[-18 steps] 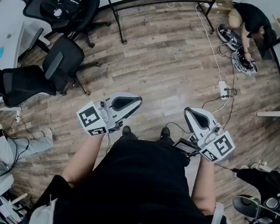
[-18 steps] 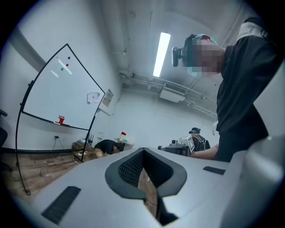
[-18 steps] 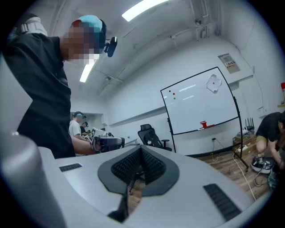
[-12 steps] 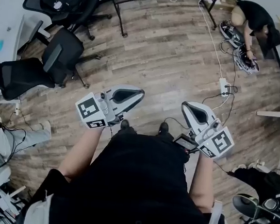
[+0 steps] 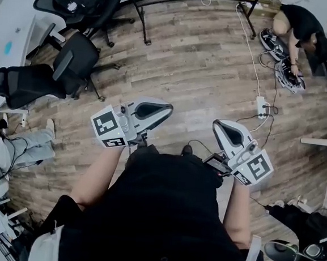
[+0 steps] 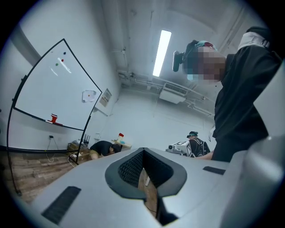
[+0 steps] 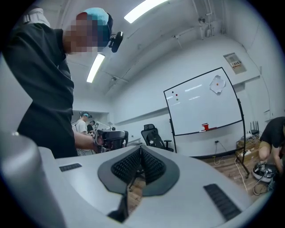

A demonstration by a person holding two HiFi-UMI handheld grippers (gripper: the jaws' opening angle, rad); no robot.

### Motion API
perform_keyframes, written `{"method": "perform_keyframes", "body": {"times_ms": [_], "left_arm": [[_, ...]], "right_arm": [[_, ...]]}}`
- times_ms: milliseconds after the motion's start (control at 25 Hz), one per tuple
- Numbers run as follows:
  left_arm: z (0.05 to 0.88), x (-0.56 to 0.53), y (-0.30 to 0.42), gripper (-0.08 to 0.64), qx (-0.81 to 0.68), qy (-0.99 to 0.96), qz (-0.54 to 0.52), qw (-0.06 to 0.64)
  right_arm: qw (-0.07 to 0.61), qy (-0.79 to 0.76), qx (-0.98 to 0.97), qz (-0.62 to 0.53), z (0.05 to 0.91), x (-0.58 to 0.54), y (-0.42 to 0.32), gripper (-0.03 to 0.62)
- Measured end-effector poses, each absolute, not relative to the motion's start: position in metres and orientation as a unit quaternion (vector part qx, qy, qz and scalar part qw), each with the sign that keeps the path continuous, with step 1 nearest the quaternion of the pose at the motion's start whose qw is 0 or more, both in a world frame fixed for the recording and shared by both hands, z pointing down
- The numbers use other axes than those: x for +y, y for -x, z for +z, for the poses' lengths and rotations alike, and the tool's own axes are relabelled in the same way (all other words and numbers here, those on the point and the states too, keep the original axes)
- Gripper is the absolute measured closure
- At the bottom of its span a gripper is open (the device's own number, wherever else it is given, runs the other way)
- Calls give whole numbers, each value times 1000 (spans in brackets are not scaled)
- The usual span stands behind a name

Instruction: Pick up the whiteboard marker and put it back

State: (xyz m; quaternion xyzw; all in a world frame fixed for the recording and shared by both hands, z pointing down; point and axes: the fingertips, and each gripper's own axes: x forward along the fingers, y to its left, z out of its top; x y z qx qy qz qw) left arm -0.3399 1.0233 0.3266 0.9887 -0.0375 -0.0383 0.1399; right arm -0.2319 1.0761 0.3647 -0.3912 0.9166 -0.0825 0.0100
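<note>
At waist height over the wood floor [image 5: 202,73], the left gripper [image 5: 164,109] and right gripper [image 5: 219,128] are held out in front of the body. Noses point forward and slightly toward each other, marker cubes sit back by the hands, forearms bent at the elbows. Left jaws are pressed together, ribbed pads meeting, nothing between them; right jaws the same, closed and empty. Task is not really under way, looks like the walk-up. Whiteboard marker can't be clearly picked out: the whiteboard [image 7: 202,102] stands well ahead, seen in both gripper views, with a small red object [image 7: 205,127] on its ledge, too small to say whether that is the marker. Step in hand, as I judge it: get to the board first, spread one gripper's jaws before reaching, and come across the marker's barrel so the pads clamp the middle rather than the cap end. Mind the cable [image 5: 250,55] and power strip [image 5: 262,104] on the floor; the office chairs [image 5: 73,62] sit off to the left, well apart.
</note>
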Motion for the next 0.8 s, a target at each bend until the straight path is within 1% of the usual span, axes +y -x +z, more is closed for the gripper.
{"method": "perform_keyframes", "body": {"times_ms": [280, 400, 520, 800], "left_arm": [[329, 1027, 318, 551, -95, -983, -54, 147], [342, 1021, 323, 551, -119, -978, -41, 166], [354, 1002, 325, 551, -138, -970, -50, 192], [373, 927, 310, 549, -118, -966, -74, 216]], "right_arm": [[15, 372, 923, -101, 381, 1079, 176, 572], [16, 366, 924, -113, 390, 1072, 170, 572], [10, 362, 925, -118, 398, 1050, 170, 572], [-4, 371, 920, -130, 406, 969, 172, 572]]}}
